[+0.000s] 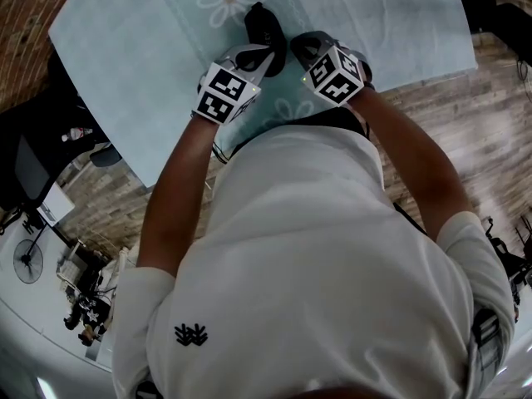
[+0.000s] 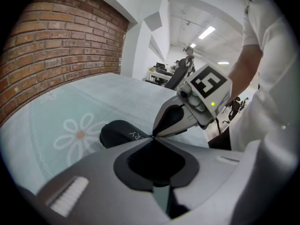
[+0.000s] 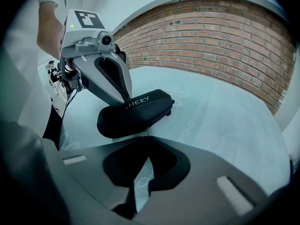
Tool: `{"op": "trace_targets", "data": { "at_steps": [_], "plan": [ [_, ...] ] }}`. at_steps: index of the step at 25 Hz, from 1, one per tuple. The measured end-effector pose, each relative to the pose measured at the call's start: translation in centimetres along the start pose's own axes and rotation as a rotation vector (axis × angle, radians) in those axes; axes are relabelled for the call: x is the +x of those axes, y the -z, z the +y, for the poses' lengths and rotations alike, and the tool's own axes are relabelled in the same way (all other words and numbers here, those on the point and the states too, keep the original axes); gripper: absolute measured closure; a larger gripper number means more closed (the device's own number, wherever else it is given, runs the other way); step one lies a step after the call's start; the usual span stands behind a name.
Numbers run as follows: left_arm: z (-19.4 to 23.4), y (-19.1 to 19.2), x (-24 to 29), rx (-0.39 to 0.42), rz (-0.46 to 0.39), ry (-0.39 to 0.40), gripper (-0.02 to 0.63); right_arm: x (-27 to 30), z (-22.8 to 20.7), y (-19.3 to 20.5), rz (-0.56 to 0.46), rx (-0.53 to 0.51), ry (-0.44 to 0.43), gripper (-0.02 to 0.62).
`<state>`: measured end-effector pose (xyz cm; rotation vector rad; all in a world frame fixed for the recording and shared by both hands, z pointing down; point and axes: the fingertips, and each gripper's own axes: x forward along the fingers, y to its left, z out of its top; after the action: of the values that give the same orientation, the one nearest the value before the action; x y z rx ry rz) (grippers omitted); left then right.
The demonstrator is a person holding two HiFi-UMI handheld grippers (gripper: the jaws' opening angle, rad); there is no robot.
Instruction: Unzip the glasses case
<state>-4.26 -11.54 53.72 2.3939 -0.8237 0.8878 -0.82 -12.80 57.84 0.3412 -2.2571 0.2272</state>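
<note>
A black zipped glasses case (image 1: 263, 25) with white lettering lies on a pale blue cloth with daisy prints (image 1: 150, 40). In the right gripper view the case (image 3: 136, 111) sits just beyond my right gripper (image 3: 147, 136). That gripper's jaws are shut, with the small zipper pull (image 3: 147, 132) pinched at their tips. My left gripper (image 3: 127, 100) comes down from the left with its jaws together and its tips resting on the case top beside the lettering. From the left gripper view, the left gripper (image 2: 152, 136) is shut, the case (image 2: 119, 134) lies behind it and the right gripper (image 2: 187, 114) meets it tip to tip.
The clothed table ends close to my body, with wood-look floor (image 1: 449, 123) to the right and below. A brick wall (image 3: 211, 36) runs along the table's far side. Office chairs and a fan (image 1: 29, 260) stand off to the left.
</note>
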Motion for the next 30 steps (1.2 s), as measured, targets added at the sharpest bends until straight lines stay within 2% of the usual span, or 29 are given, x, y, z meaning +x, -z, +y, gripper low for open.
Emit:
{"op": "trace_targets", "data": {
  "at_steps": [30],
  "plan": [
    [-0.1,0.0,0.1,-0.09,-0.014,-0.001,0.551,1.9,-4.4,-2.5,0.0,-0.1,-0.066,0.592]
  ]
}}
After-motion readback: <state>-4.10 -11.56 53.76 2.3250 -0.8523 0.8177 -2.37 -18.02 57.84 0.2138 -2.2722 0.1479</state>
